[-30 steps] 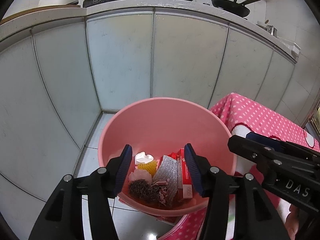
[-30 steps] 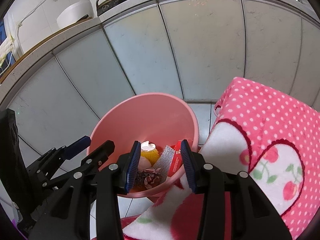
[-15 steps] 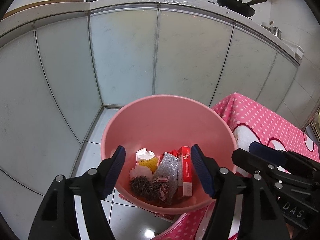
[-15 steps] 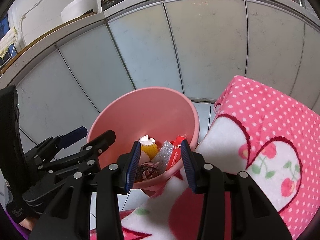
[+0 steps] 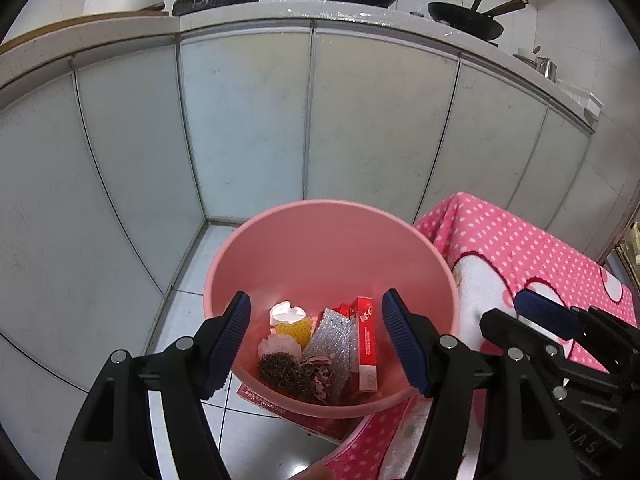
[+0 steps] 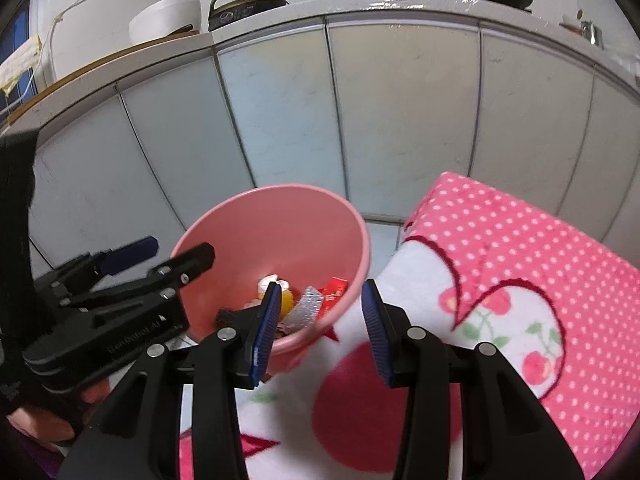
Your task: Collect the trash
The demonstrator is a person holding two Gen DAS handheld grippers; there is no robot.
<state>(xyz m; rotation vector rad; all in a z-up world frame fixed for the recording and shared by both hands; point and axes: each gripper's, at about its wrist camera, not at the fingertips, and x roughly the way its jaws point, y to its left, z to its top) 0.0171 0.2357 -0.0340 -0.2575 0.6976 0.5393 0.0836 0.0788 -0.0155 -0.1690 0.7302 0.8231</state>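
Grippers, two. Left gripper [image 5: 316,340]: fingers spread wide, nothing between the pads, hanging above the pink basin [image 5: 256,240]; wider apart than a second ago. Right gripper [image 6: 320,328]: fingers partly apart, empty, over the basin's near rim and the edge of the pink dotted blanket [image 6: 520,248]; gap unchanged, view shifted toward the blanket since the earlier frame.

Trash in basin bottom: red carton [image 5: 366,340], silver bubble wrap [image 5: 332,340], yellow foam net [image 5: 296,326], white cup [image 5: 286,312], dark scrubber [image 5: 280,368], pink paper scraps [image 5: 320,374].

Surroundings: basin stands on tiled floor [image 5: 188,300] beside cabinet doors [image 5: 244,128]; blanket touches its right side. Open floor lies left of the basin.
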